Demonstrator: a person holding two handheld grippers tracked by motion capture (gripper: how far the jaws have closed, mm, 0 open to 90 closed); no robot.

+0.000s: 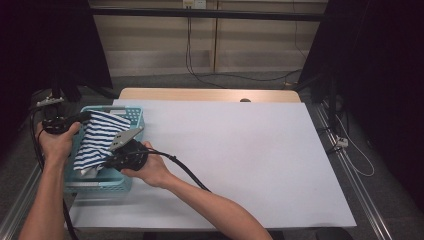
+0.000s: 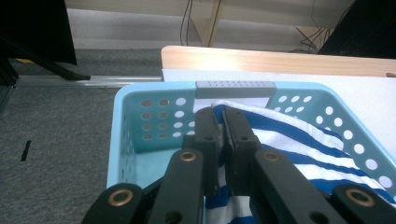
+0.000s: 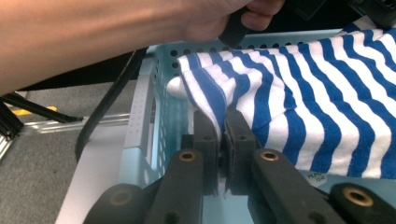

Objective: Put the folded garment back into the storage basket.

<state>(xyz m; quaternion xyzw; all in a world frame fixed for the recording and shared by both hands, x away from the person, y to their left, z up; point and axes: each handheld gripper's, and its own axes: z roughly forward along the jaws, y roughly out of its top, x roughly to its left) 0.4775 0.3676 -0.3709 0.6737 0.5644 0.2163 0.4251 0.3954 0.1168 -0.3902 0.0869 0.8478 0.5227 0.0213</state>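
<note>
Cloth with blue and white stripes (image 1: 97, 140) is held stretched over a light blue basket (image 1: 131, 116) at the left edge of the white table (image 1: 240, 160). The left gripper (image 2: 222, 122) is clamped on one edge of the cloth near the far wall of the basket, and the right gripper (image 3: 223, 122) is pinched on a fold at the opposite edge, near the basket's rim. The cloth is judged to be light, soft and limp: it will sag and drape between the two holds, and any loose part will hang down. It is best gripped at edges or corners, where a fold gives the pads enough thickness; a thin single layer could be pulled free
</note>
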